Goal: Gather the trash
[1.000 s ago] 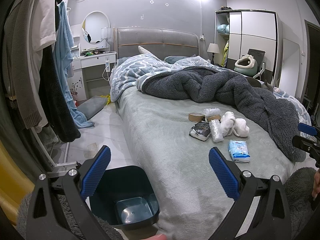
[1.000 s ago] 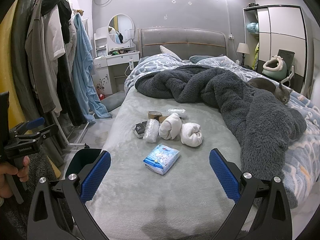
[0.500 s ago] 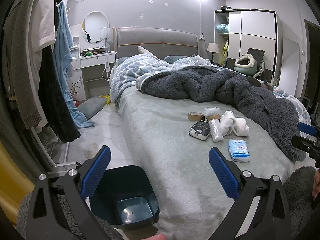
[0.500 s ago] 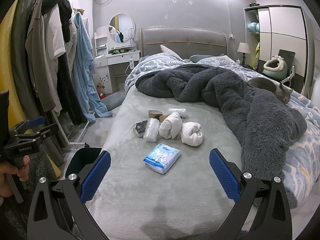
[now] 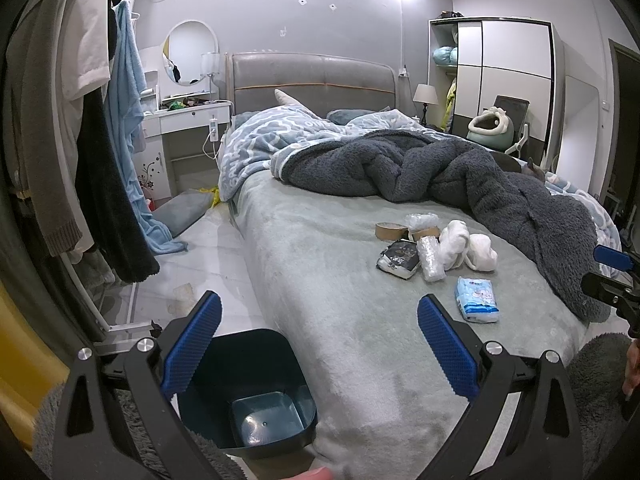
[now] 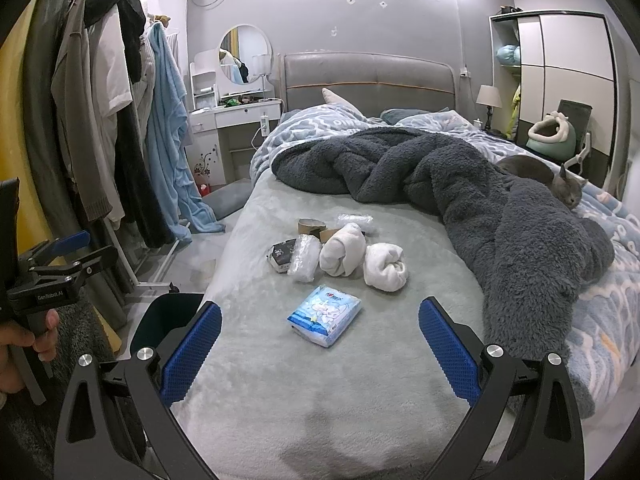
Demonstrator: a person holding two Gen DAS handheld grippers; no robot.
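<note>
Trash lies in a cluster on the grey bed (image 6: 280,380): a blue-white tissue pack (image 6: 325,315), two white sock rolls (image 6: 385,266), a clear plastic wrap (image 6: 303,259), a dark packet (image 6: 281,255) and cardboard tape rolls (image 6: 311,225). The tissue pack (image 5: 477,299) and the dark packet (image 5: 398,259) also show in the left wrist view. A dark teal bin (image 5: 256,392) stands on the floor at the bed's left foot corner. My left gripper (image 5: 318,350) is open and empty above the bin's edge. My right gripper (image 6: 320,354) is open and empty, just short of the tissue pack.
A dark fleece blanket (image 6: 480,208) is heaped on the bed's far and right side, with a grey cat (image 6: 560,184) on it. A clothes rack (image 6: 100,120) stands left of the bed, a dresser (image 6: 236,116) beyond it, a wardrobe (image 5: 504,80) at the right.
Both grippers have stayed open and almost still. The right wrist view has crept slightly toward the bed.
</note>
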